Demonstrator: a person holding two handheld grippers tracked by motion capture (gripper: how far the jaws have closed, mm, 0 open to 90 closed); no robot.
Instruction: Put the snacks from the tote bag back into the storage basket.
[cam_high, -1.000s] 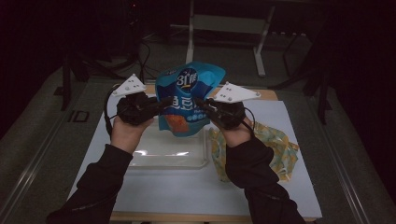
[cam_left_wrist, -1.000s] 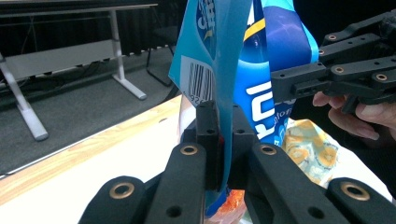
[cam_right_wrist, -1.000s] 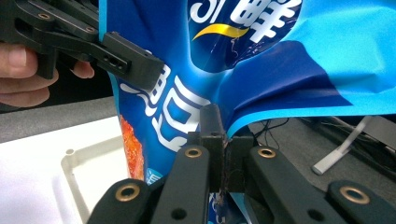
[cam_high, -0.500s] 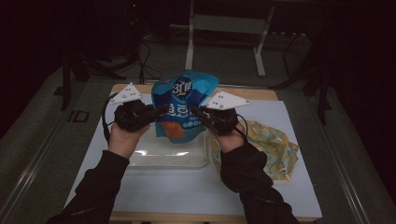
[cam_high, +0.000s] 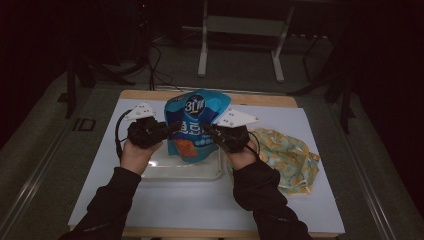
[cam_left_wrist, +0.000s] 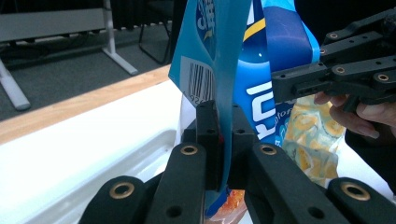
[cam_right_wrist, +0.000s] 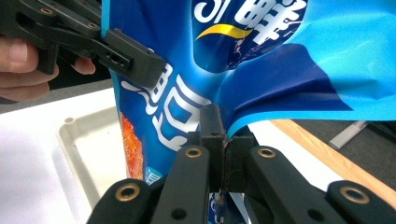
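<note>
A blue snack bag (cam_high: 196, 117) hangs upright between my two grippers, its lower end over a clear shallow tray (cam_high: 180, 175). My left gripper (cam_high: 172, 129) is shut on the bag's left edge, and my right gripper (cam_high: 210, 131) is shut on its right edge. In the left gripper view the black jaws (cam_left_wrist: 224, 112) pinch the thin blue edge of the bag (cam_left_wrist: 261, 56), with the right gripper (cam_left_wrist: 285, 86) farther off. In the right gripper view the jaws (cam_right_wrist: 224, 126) clamp a fold of the bag (cam_right_wrist: 280, 60); the left gripper (cam_right_wrist: 149, 65) grips the far edge above the tray (cam_right_wrist: 70, 135).
A yellow patterned packet (cam_high: 290, 157) lies on the white mat (cam_high: 310, 200) right of the tray. The mat covers a wooden table (cam_high: 260, 100). A metal stand (cam_high: 240, 50) and cables are on the dark floor beyond the table.
Both hands have sunk together with the blue bag, bringing its lower end down toward the tray. Both grips stay as they were.
</note>
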